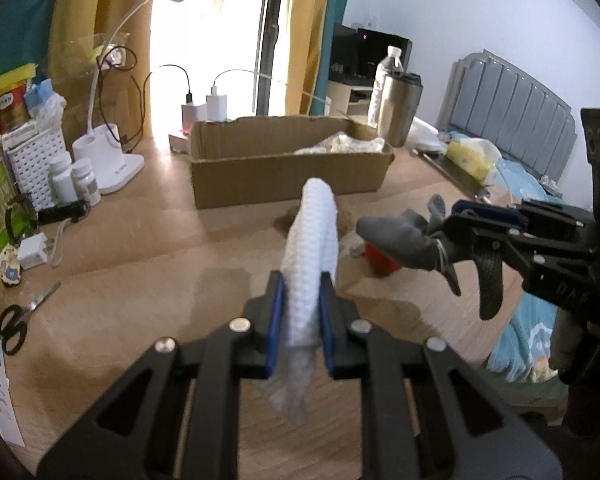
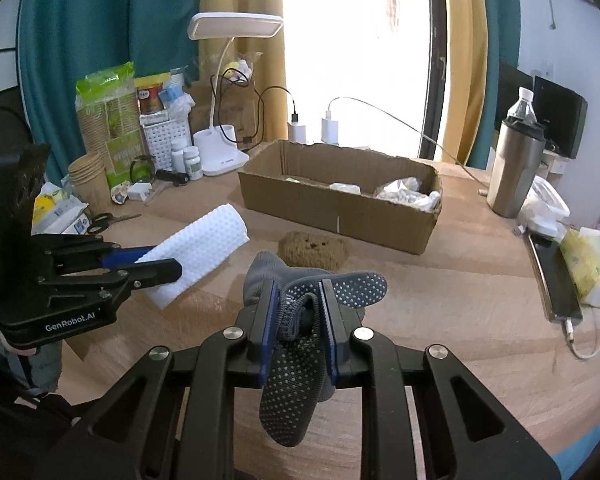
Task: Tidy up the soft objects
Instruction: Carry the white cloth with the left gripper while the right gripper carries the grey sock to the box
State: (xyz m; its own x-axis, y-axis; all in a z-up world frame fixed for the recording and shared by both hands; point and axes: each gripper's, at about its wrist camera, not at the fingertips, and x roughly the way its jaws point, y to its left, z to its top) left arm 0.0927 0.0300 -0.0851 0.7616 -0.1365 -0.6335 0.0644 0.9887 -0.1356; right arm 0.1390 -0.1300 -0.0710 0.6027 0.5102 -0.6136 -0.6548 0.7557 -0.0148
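Observation:
My left gripper (image 1: 302, 316) is shut on a folded white waffle cloth (image 1: 312, 248) and holds it above the wooden table; it also shows in the right wrist view (image 2: 198, 254) with the left gripper (image 2: 156, 266) at the left. My right gripper (image 2: 298, 320) is shut on grey dotted socks (image 2: 300, 308), held above the table; in the left wrist view the right gripper (image 1: 456, 236) and the socks (image 1: 400, 240) are at the right. An open cardboard box (image 2: 340, 204) with soft white items stands behind. A brown sponge (image 2: 314, 246) lies before it.
A desk lamp (image 2: 220, 156), pill bottles (image 2: 188, 162), a white basket (image 2: 166, 136), paper cups (image 2: 88, 180) and scissors (image 1: 16, 320) crowd the left side. A steel tumbler (image 2: 514, 168), a water bottle, a phone (image 2: 556, 280) and tissues sit right. A red object (image 1: 382, 262) lies under the socks.

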